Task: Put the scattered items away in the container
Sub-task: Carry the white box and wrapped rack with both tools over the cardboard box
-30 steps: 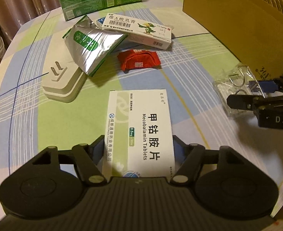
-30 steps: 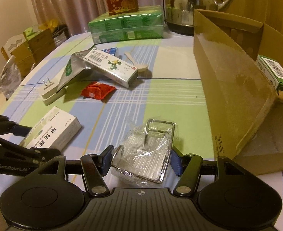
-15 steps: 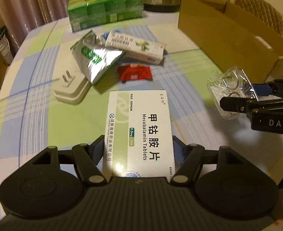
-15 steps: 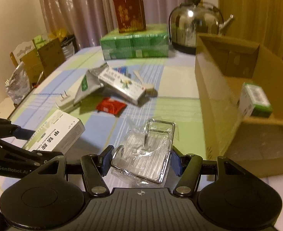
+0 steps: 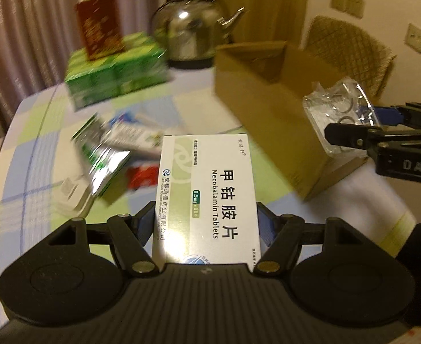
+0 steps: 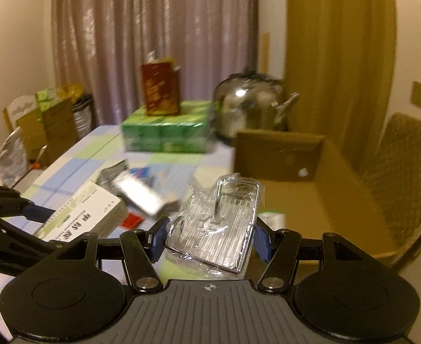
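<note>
My left gripper (image 5: 206, 218) is shut on a white Mecobalamin tablet box (image 5: 207, 192), held in the air above the table. My right gripper (image 6: 210, 236) is shut on a metal rack wrapped in clear plastic (image 6: 219, 223); the same rack (image 5: 339, 114) shows at the right of the left wrist view, level with the near corner of the open cardboard box (image 5: 267, 109). In the right wrist view the cardboard box (image 6: 310, 189) lies just ahead and right of the rack. A silver foil pouch (image 5: 104, 160), a red packet (image 5: 143, 175) and a long white ointment box (image 6: 141, 197) lie on the table.
A steel kettle (image 5: 193, 37) stands behind the cardboard box. A stack of green packs (image 5: 115, 83) with a red carton (image 5: 100, 25) on top sits at the back. A white power adapter (image 5: 72, 197) lies at the left. A wicker chair (image 6: 405, 172) stands to the right.
Both grippers rose from near the table with their loads and tilted up; the kettle, curtain and chair came into view. The rack now hangs by the cardboard box's near corner.
</note>
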`<state>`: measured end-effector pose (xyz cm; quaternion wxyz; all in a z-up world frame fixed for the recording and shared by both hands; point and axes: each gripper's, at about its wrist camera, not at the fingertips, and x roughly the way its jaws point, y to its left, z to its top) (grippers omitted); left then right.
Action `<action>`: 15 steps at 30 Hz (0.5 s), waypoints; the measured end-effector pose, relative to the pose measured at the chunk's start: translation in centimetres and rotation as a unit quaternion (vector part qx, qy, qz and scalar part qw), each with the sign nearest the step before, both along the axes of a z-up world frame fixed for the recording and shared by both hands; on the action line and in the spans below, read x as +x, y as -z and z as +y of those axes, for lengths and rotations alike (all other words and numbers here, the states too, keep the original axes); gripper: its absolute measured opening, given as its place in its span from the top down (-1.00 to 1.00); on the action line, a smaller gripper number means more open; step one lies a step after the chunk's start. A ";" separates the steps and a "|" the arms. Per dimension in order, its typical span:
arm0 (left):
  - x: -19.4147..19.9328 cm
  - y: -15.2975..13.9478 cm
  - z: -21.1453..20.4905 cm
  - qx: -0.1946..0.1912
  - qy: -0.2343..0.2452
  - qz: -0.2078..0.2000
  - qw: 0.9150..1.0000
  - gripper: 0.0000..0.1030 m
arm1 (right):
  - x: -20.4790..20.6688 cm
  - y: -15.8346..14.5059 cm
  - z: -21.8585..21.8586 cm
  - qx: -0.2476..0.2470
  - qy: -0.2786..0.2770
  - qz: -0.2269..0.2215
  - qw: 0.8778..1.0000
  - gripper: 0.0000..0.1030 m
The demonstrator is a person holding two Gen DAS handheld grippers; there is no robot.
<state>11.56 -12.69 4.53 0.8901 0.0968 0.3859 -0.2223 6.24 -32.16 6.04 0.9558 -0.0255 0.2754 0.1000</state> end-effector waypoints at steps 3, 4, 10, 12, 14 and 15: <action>0.4 -1.2 -2.8 -0.007 0.025 -0.010 1.000 -0.30 | 0.5 -0.5 -2.8 -0.006 0.027 -0.005 1.000 -0.12; 0.6 -1.5 -3.8 -0.010 0.033 -0.013 0.999 -0.30 | 0.6 -0.6 -3.8 -0.010 0.036 -0.007 0.999 -0.12; 1.8 -2.3 -8.9 -0.004 0.072 -0.026 0.997 -0.30 | 1.9 -0.3 -7.8 -0.019 0.053 0.003 0.998 -0.12; 2.3 -2.4 -10.1 -0.006 0.078 -0.025 0.997 -0.30 | 2.6 -0.3 -8.4 -0.013 0.055 0.007 0.998 -0.12; 2.9 -2.6 -11.1 -0.008 0.081 -0.023 0.996 -0.30 | 3.3 0.0 -9.0 -0.004 0.057 0.010 0.998 -0.12; 3.2 -2.7 -11.4 -0.010 0.082 -0.022 0.996 -0.30 | 3.6 0.1 -9.3 -0.001 0.059 0.011 0.998 -0.12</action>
